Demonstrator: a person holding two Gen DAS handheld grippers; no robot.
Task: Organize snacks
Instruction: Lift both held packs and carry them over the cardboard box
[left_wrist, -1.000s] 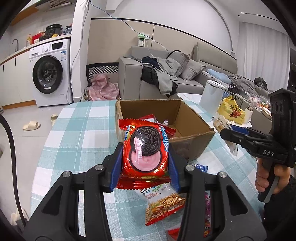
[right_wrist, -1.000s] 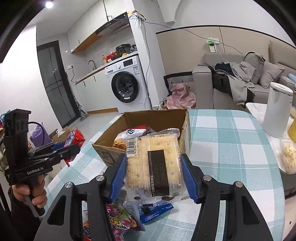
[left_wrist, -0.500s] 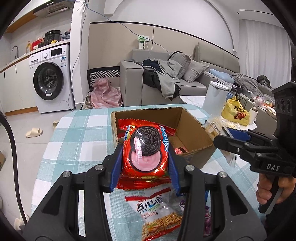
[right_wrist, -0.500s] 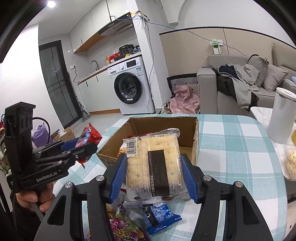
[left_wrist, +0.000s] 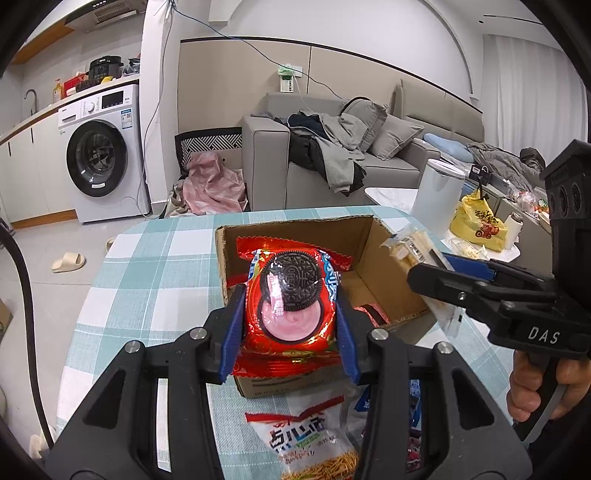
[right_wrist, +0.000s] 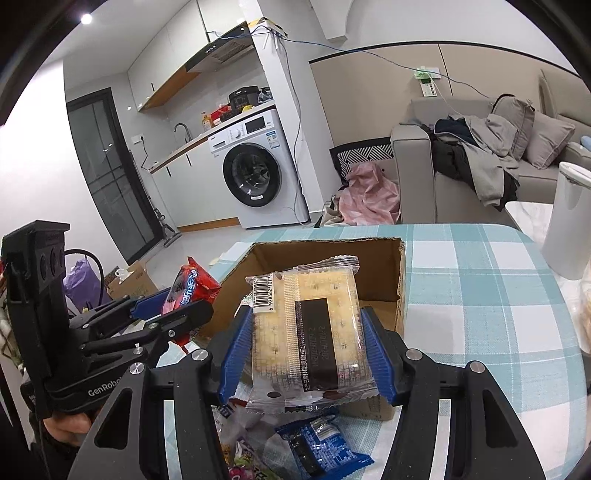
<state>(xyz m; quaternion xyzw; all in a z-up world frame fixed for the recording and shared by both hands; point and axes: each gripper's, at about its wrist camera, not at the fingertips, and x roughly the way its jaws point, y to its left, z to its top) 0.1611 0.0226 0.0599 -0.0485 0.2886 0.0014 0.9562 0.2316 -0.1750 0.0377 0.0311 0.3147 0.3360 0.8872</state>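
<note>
My left gripper (left_wrist: 290, 325) is shut on a red Oreo pack (left_wrist: 291, 306), held over the near edge of the open cardboard box (left_wrist: 373, 258). My right gripper (right_wrist: 306, 343) is shut on a clear pack of pale crackers (right_wrist: 308, 332), also above the box's (right_wrist: 384, 269) near rim. Each gripper shows in the other view: the right gripper (left_wrist: 436, 269) with its cracker pack (left_wrist: 410, 247) at the right, the left gripper (right_wrist: 170, 314) with the red pack (right_wrist: 190, 288) at the left. Red wrappers lie inside the box.
Loose snacks lie on the checked tablecloth (left_wrist: 155, 258) in front of the box: a noodle-snack bag (left_wrist: 306, 439), a blue packet (right_wrist: 321, 446). A white canister (right_wrist: 569, 221) stands at the table's right. A yellow bag (left_wrist: 476, 221) sits further right.
Both grippers have moved forward toward the box with their packs still gripped; the box now sits closer and partly under the packs. The loose snacks have slid lower in view.
</note>
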